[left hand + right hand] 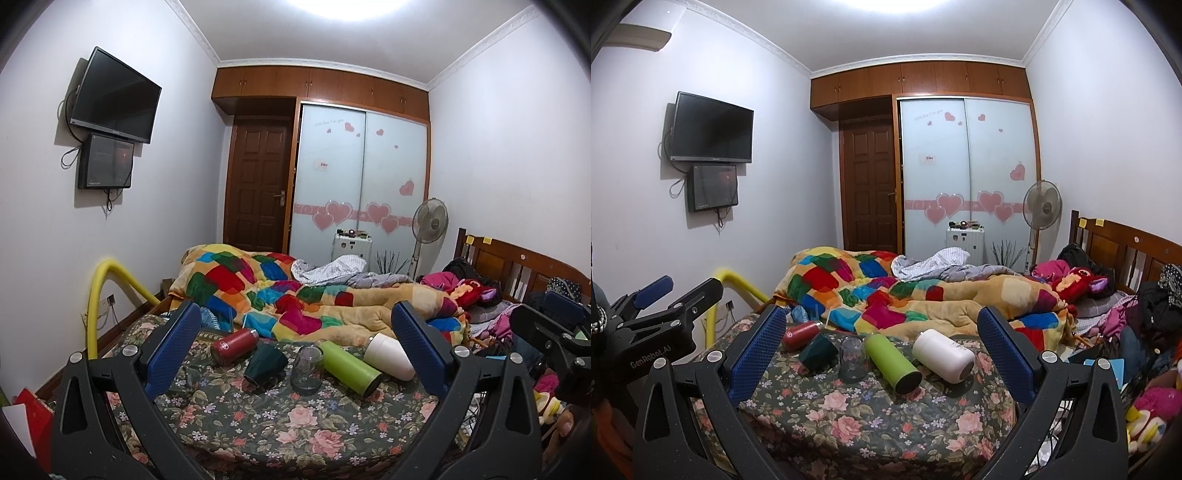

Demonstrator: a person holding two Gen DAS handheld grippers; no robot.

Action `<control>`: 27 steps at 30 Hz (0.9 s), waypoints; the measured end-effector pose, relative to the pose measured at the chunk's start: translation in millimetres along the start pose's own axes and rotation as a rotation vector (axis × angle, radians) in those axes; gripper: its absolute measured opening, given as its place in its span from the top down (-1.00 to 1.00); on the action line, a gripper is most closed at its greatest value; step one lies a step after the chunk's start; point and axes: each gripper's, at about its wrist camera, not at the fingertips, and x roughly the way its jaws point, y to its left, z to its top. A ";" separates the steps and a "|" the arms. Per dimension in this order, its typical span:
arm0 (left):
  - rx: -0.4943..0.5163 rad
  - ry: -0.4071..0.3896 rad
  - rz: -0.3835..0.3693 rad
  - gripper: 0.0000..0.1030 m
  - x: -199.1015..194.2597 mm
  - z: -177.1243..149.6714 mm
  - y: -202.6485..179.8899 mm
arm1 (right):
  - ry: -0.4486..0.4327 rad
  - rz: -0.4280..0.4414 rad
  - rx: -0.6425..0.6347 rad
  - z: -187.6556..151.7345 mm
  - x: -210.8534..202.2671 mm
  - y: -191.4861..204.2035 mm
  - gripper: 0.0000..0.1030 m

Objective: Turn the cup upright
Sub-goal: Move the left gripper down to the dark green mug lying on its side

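Note:
Several cups lie in a row on the floral bed cover. From left: a red bottle on its side, a dark green cup tipped over, a clear glass standing mouth down, a lime green tumbler on its side, a white cup on its side. The right wrist view shows the same row: red bottle, dark green cup, glass, lime tumbler, white cup. My left gripper and right gripper are open, empty, short of the cups.
A patchwork quilt is heaped just behind the cups. A yellow bed rail stands at the left. Clothes and toys crowd the right side by the wooden headboard. The left gripper's body shows at the left of the right wrist view.

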 end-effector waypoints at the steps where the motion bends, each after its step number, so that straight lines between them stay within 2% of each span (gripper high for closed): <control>1: 0.002 0.007 0.002 -1.00 3.7 -1.4 0.7 | 0.011 -0.002 0.001 -2.0 4.4 -0.2 -1.00; 4: 0.007 0.046 0.012 -1.00 22.0 -9.1 6.3 | 0.038 -0.008 0.002 -5.1 14.5 -2.7 -1.00; 7: -0.003 0.123 0.021 -1.00 52.0 -22.5 17.8 | 0.069 -0.014 0.004 -8.3 25.2 -6.8 -1.00; 9: -0.016 0.200 0.016 -1.00 79.2 -35.4 28.3 | 0.096 -0.018 0.006 -9.7 33.6 -10.2 -1.00; 12: -0.028 0.365 0.014 -1.00 136.3 -61.9 49.5 | 0.143 -0.029 0.009 -16.2 50.5 -16.9 -1.00; 16: -0.028 0.525 0.042 -1.00 199.4 -93.2 68.6 | 0.214 -0.042 0.021 -25.1 75.1 -27.3 -1.00; 20: -0.033 0.653 0.003 -1.00 252.8 -122.7 76.8 | 0.285 -0.054 0.028 -34.8 101.1 -34.8 -1.00; 23: -0.014 0.718 -0.022 -0.98 289.3 -140.6 73.0 | 0.349 -0.055 0.034 -44.3 123.3 -41.6 -1.00; 27: 0.046 0.779 -0.045 -0.82 332.0 -158.3 69.4 | 0.406 -0.061 0.032 -51.8 145.4 -46.1 -1.00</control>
